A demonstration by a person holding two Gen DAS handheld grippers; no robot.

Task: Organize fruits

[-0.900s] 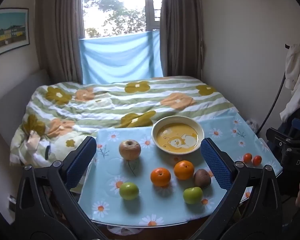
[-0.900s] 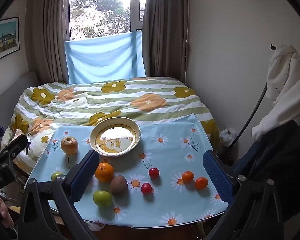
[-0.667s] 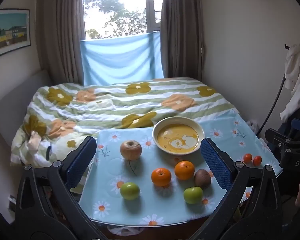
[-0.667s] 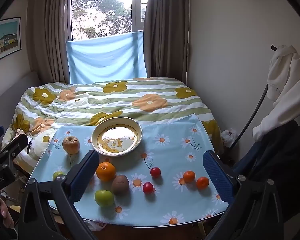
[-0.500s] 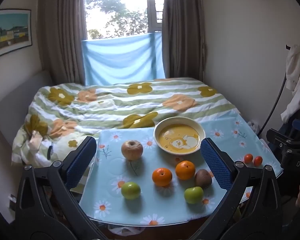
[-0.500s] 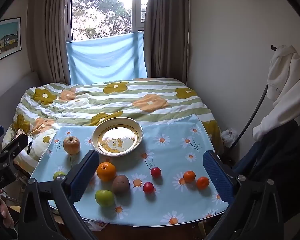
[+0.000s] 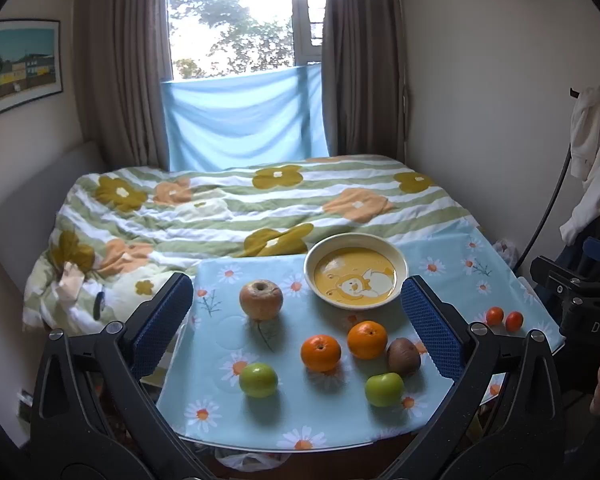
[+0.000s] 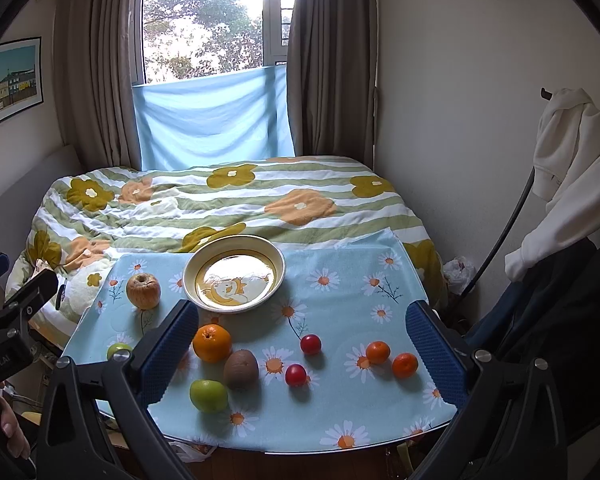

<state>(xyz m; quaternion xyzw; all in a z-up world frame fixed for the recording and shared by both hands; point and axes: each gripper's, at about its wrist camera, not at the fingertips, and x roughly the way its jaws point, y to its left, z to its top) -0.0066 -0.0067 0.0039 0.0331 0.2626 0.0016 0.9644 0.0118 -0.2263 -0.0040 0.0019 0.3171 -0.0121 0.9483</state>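
Both grippers hovering short of the table's near edge, nothing between the fingers. Left gripper (image 7: pixel 296 320) spread wide, empty. Right gripper (image 8: pixel 312 344) likewise released, empty.

On the daisy-print tablecloth (image 8: pixel 340 280): yellow bowl (image 8: pixel 234 273) near the far edge, holding no fruit. Brownish apple (image 8: pixel 143 290) just left of it, near the far left corner. Two oranges (image 7: pixel 321 353) (image 7: pixel 367 339) side by side at mid-table, kiwi (image 8: pixel 241 369) just beside the right-hand one. One green apple (image 7: pixel 258 379) toward the near left corner, another (image 8: pixel 209 395) close to the near edge by the kiwi. Two cherry tomatoes (image 8: pixel 310 344) (image 8: pixel 296 375) right of the kiwi. Two small tangerines (image 8: pixel 378 352) (image 8: pixel 405 365) toward the right edge.

Bed with flowered duvet (image 8: pixel 228 200) beyond the far edge.
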